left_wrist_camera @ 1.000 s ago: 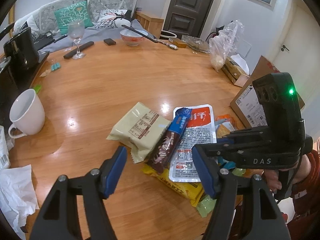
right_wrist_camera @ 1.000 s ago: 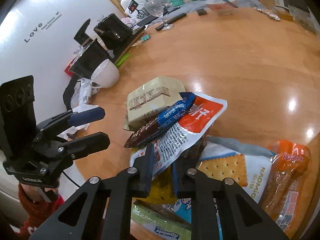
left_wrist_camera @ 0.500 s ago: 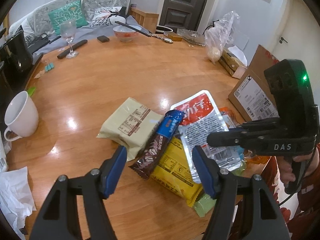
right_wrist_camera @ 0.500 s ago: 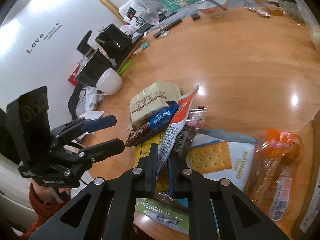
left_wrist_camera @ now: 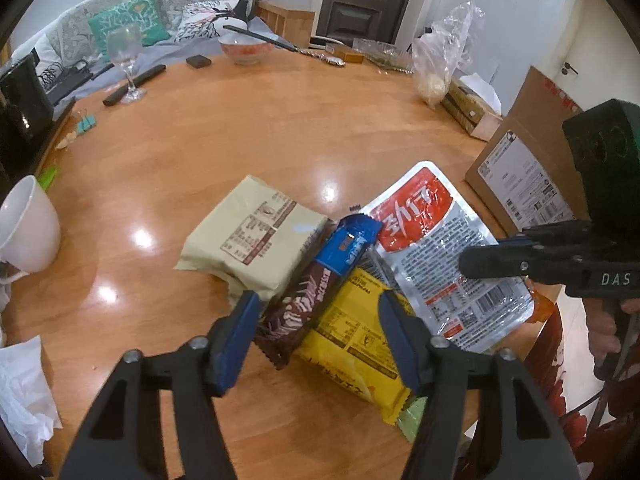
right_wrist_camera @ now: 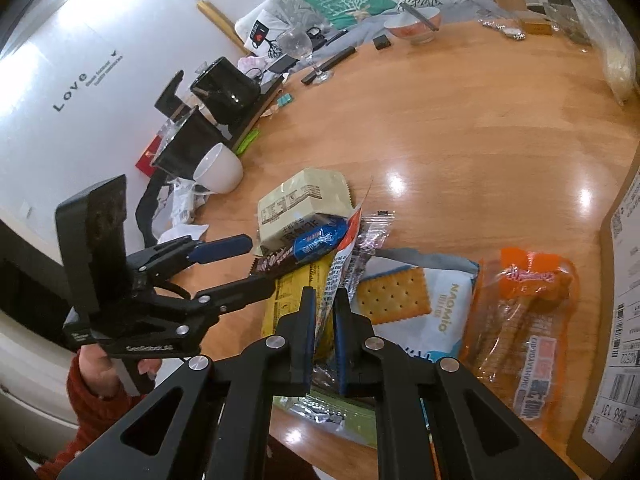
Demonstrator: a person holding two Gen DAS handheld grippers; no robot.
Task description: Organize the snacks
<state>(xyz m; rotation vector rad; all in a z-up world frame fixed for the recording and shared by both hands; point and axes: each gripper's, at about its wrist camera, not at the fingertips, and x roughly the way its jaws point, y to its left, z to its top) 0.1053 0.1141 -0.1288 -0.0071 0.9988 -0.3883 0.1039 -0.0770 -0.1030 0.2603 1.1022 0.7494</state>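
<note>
Right gripper [right_wrist_camera: 322,312] pinches red-and-silver pouch [left_wrist_camera: 444,248], lifted on edge | left gripper [left_wrist_camera: 320,332] closing astride chocolate bar [left_wrist_camera: 316,292], untouched | wooden table [left_wrist_camera: 240,128]

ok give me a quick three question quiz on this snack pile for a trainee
1. True or false: the right gripper is shut on the red and silver pouch.
2. Which snack lies between the fingers of the left gripper? A) the brown and blue bar B) the cracker pack C) the orange bread bag
3. Fill in: the bar's far end rests on the ____ packet.

Key:
1. True; the pouch is lifted edge-on between the pads.
2. A; the jaws are closing around it, pads not yet pressing.
3. Beige.
</note>
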